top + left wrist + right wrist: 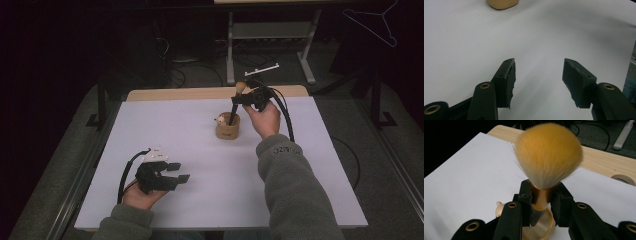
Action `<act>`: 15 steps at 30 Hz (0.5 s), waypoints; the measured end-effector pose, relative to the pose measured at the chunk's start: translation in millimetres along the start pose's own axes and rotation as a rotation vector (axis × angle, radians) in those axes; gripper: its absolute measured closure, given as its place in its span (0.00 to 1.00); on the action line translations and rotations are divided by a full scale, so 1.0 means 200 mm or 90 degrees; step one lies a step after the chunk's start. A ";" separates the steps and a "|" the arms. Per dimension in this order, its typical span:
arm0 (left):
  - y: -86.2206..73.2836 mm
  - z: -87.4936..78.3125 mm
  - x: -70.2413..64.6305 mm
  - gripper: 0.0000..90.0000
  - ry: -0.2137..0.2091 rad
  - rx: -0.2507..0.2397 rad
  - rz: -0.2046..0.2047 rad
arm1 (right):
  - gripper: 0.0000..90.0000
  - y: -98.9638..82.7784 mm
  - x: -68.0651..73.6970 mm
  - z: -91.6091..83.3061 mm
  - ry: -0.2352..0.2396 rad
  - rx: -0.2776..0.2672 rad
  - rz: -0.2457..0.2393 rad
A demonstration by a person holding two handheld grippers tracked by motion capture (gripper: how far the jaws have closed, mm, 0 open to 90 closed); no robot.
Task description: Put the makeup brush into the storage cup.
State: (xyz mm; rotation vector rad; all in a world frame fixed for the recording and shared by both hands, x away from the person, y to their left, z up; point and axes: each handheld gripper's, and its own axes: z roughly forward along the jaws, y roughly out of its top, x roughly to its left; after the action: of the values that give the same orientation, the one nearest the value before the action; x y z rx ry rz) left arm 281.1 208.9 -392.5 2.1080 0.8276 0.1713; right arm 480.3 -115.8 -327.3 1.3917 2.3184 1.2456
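On a white table top (200,150) seen from above, with a strip of pale wood along its far edge, a person reaches in from the near side with both forearms in grey fleece sleeves (295,195). Each hand holds a black two-jaw gripper.

Near the middle of the far half stands a small round wooden cup (227,126), tan in colour, with a little pale figure on its left rim. In the left gripper view the bottom of this cup (502,3) shows at the top edge, well apart from the jaws.

At the near left of the table, the left gripper (179,172) rests low in the person's left hand (142,197), with a grey three-cornered plate on top. Its jaws stand wide apart with nothing between them, pointing right across bare white surface.

Behind and to the right of the cup, the right gripper (239,99) is clenched on a makeup brush (237,102). The brush stands nearly upright, its dark handle reaching down into the cup and its bristles on top. In the right gripper view the jaws pinch the golden collar just below a full, rounded tuft of yellow-tipped bristles (549,155).
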 end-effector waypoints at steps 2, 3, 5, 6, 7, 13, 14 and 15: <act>0.00 0.00 0.00 0.47 0.000 0.001 0.006 | 0.79 0.00 0.01 0.01 -0.004 0.003 -0.009; 0.00 0.00 0.00 0.47 0.001 0.001 0.006 | 0.79 0.00 0.01 0.02 -0.005 0.006 -0.007; 0.00 0.00 0.00 0.47 0.000 0.003 0.009 | 0.79 -0.01 0.02 0.03 -0.007 0.010 -0.009; 0.00 0.00 0.00 0.47 0.000 0.003 0.009 | 0.79 -0.02 0.02 0.03 -0.006 0.009 -0.008; 0.00 0.00 0.00 0.47 0.003 0.007 0.006 | 0.79 -0.03 0.02 0.04 -0.004 0.009 -0.004; 0.00 0.00 0.00 0.47 0.000 0.001 0.003 | 0.79 -0.07 0.00 0.08 -0.002 0.025 0.002; 0.00 0.00 0.00 0.47 0.000 0.001 0.004 | 0.79 -0.07 0.00 0.09 -0.001 0.027 0.000; 0.00 0.00 0.00 0.47 0.000 0.002 0.004 | 0.79 -0.08 0.00 0.09 -0.001 0.026 -0.001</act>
State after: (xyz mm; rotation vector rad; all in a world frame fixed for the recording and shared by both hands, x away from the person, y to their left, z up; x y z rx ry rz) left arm 281.2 208.2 -392.4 2.1131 0.8218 0.1728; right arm 480.4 -109.0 -350.8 1.4028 2.3565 1.2015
